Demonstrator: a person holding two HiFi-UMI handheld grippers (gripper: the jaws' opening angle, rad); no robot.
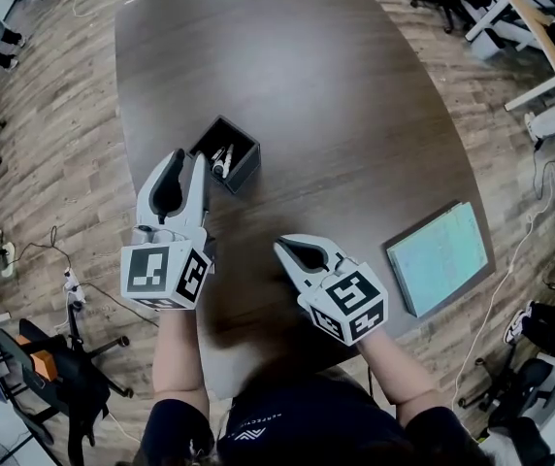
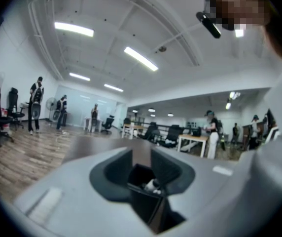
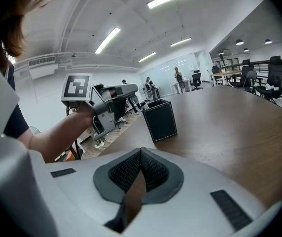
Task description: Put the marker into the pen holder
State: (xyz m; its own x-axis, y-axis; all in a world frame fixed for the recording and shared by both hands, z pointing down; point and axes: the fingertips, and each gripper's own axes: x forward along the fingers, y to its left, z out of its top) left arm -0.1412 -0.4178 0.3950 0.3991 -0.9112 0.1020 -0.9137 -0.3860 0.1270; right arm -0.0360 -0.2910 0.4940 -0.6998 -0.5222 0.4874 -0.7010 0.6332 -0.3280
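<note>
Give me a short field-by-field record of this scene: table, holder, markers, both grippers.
table: dark, oval, wood floor around it
pen holder: black, square, upright, open top
markers: white, inside the pen holder
left gripper: jaws apart, nothing between them, close beside the pen holder
right gripper: jaws together, empty, apart from the pen holder, nearer the person
board: pale green, flat, at the table's right edge

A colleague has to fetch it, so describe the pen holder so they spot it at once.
Start at the dark brown table. On its left part, beyond the left gripper, stands the pen holder: a small black square box, open on top, with white markers inside. The table's only other thing is a flat, pale green board at its right edge.
</note>
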